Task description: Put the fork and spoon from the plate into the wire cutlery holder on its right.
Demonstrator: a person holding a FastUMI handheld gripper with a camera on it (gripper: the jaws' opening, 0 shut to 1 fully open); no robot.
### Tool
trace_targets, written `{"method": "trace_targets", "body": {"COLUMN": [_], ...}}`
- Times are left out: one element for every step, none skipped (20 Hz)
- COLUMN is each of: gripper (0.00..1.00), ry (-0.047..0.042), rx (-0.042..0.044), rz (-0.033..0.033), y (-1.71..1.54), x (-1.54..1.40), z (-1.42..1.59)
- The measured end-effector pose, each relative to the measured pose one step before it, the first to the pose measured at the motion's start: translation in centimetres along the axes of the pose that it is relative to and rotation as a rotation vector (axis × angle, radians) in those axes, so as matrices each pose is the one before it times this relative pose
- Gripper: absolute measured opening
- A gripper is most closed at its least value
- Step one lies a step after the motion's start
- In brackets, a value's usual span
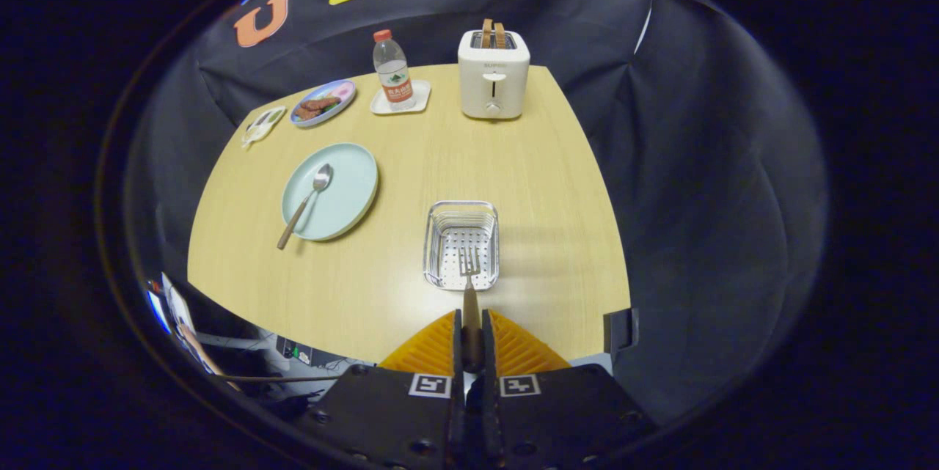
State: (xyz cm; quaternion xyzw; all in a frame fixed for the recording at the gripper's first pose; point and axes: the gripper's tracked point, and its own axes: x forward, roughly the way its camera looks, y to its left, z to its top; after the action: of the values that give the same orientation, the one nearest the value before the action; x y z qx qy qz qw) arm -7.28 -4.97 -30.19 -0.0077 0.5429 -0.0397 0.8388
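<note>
**Fork held over the holder, spoon waiting on the plate**

Toward the left edge of the surface [411, 162], the spoon [307, 202] lies on the pale green plate [352, 191], bowl up toward the far side and handle jutting past the near rim, which looks like an easy place to grab it later. To the right, nearer the front edge, sits the wire cutlery holder [461, 244], nothing resting in it yet. The gripper [470, 342] is clenched on the handle of the fork [469, 287], both orange fingers pressing it, tines pointing forward over the holder's near wall. That line-up suggests a drop into the basket comes next. Along the far edge stand a bottle [392, 71] and a toaster [493, 74].
</note>
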Motion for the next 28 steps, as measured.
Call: {"method": "trace_targets", "body": {"gripper": [0.11,0.11,0.12,0.15,0.19,0.29,0.32,0.35,0.43,0.51,0.58,0.67,0.76,0.84,0.93,0.98,0.98,0.97,0.97,0.97,0.98,0.98,0.98,0.98,0.98,0.98,0.98,0.97], "ry": [-0.00527,-0.00692,-0.00814,-0.00696,-0.00932,-0.01132,-0.01013,-0.0075,-0.01194,-0.01534,-0.01652,-0.02186,-0.03064,-0.03037,-0.02668,-0.01468,-0.0041,0.00092,0.00108,-0.00079,-0.00216,-0.00583,-0.00252,-0.00124,-0.00156,-0.00085,0.0008,0.00422], "rx": [-0.00326,0.00164,0.00102,0.00057,0.00804,0.01348,0.01264,0.00955,0.00727,0.0042,0.00511,0.01125,0.00499,-0.0044,-0.00378,-0.00151,-0.00088,0.00268,0.00264,0.00163,0.00338,0.00198,-0.00623,-0.00958,-0.00942,-0.00838,-0.00495,-0.00106], "rz": [-0.00492,0.0016,-0.00239,0.0075,0.01255,0.00108,0.00387,-0.00008,-0.0016,-0.00137,-0.00684,-0.00494,-0.00272,-0.00949,-0.00698,0.00321,0.00525,0.00687,0.00338,-0.00575,0.00305,0.00742,0.01008,0.0105,0.01747,0.01689,0.01355,0.01053], "y": [0.034,0.181,0.187,0.337,0.521,0.243,0.323,0.332,0.398,0.55,0.444,0.555,0.813,0.784,0.844,1.14,1.273,1.272,1.234,0.993,1.264,1.377,1.446,1.429,1.574,1.607,1.379,1.374], "x": [-0.064,-0.151,0.135,0.027,-0.133,-0.013,0.067,0.123,0.134,0.2,0.248,0.213,0.281,0.244,0.302,0.332,0.443,0.453,0.547,0.515,0.562,0.488,0.578,0.522,0.5,0.567,0.655,0.622], "z": [0.162,0.263,0.254,0.182,0.151,0.328,0.215,0.15,0.247,0.356,0.254,0.521,0.54,0.634,0.388,0.272,-0.035,0.003,-0.087,-0.047,-0.151,-0.009,-0.248,-0.211,-0.225,-0.171,-0.21,-0.217]}}
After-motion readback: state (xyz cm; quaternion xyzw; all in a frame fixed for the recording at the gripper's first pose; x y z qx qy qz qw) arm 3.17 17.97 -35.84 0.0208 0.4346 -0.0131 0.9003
